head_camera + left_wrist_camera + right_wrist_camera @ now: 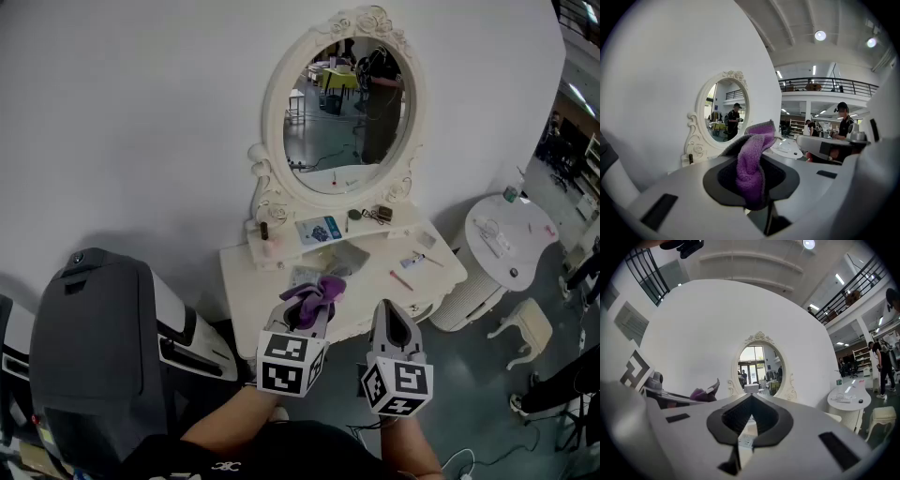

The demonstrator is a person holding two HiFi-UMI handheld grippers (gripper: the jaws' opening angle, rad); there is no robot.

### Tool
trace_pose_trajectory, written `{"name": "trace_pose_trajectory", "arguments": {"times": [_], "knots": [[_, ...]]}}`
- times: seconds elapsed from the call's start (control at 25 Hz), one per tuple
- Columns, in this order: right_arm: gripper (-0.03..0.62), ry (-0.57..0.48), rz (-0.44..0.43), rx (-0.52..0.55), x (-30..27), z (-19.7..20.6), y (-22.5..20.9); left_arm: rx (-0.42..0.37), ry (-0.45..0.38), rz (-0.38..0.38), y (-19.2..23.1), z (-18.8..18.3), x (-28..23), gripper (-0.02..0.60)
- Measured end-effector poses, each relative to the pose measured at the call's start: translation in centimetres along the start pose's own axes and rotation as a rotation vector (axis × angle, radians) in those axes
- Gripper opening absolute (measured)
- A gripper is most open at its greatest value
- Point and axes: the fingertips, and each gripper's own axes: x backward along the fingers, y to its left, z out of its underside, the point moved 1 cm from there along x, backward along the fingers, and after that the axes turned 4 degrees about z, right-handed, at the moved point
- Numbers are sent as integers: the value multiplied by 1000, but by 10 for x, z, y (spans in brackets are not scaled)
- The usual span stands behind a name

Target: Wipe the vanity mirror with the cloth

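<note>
Far down and left of the mirror (347, 117), a grey box (89, 347) stands by the white wall. The oval mirror, in a carved white frame, stands upright at the back of a white vanity (246, 281).

Straight below the mirror, over the vanity's near edge, the left gripper (307, 319) points up toward the glass. Its jaws are closed on a purple cloth (321, 292). The left gripper view shows the cloth (751, 164) pinched between the dark pads. A folded bunch sticks out past the tips and a shorter end hangs behind them. The mirror (724, 110) lies beyond and to the left in that view, well apart from the cloth.

Small things lie on the vanity under the mirror. A dark bottle (264, 230) stands by the frame's lower left, a blue-and-white card (319, 230) lies directly beneath the glass, and pens (403, 277) lie down to the right.

Below the mirror and slightly to its right, just beside the left gripper, the right gripper (392, 314) also points toward the glass. Its jaws meet at the tips and hold nothing. In the right gripper view, only the narrow slot between the pads (766, 420) stays clear, with the vanity top showing through. There the mirror (759, 364) sits straight ahead, past the tips.

Right of the mirror stands a round white table (506, 234), with a pale stool (530, 323) on the floor farther down and right.
</note>
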Motion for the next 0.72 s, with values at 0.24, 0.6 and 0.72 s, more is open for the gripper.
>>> {"name": "trace_pose_trajectory", "arguments": {"times": [0.24, 0.6, 0.72], "knots": [[11, 8, -7, 5, 7, 3, 4, 24, 11, 6, -3, 6, 5, 75], [11, 18, -3, 34, 11, 6, 15, 22, 16, 33, -3, 8, 7, 75], [11, 22, 6, 50, 11, 5, 19, 19, 24, 42, 0, 8, 4, 75]]}}
